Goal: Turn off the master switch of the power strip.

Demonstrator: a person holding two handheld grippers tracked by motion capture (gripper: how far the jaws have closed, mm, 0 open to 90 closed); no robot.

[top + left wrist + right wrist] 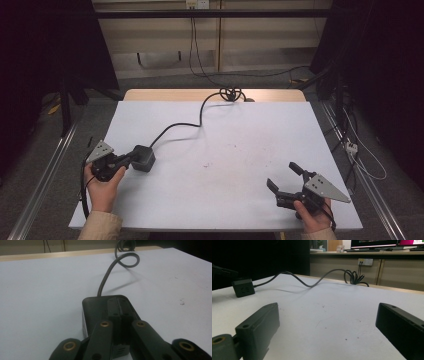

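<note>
- your left gripper (131, 157) sits at about 8 o'clock on the table, jaws clenched together with nothing between them, tips resting on top of the dark power cube (144, 158).
- in the left gripper view the closed jaws lie pressed flat on the cube's (100, 307) top face, near its right side.
- your right gripper (283, 177) is at about 4 o'clock, released, jaws spread wide, nothing between them; it points toward 10 o'clock over bare table.
- in the right gripper view the cube (243, 287) sits far off at 10 o'clock, well apart from those jaws.
- the cube's grey cable (182, 124) runs from its far side toward 12 o'clock, curves across the white table top (240, 145) and ends in a coiled bundle (231, 93) at the far edge.
- cube rests flat on the table, just beside your left hand (103, 187).
- your right hand (312, 216) is at the near edge.
</note>
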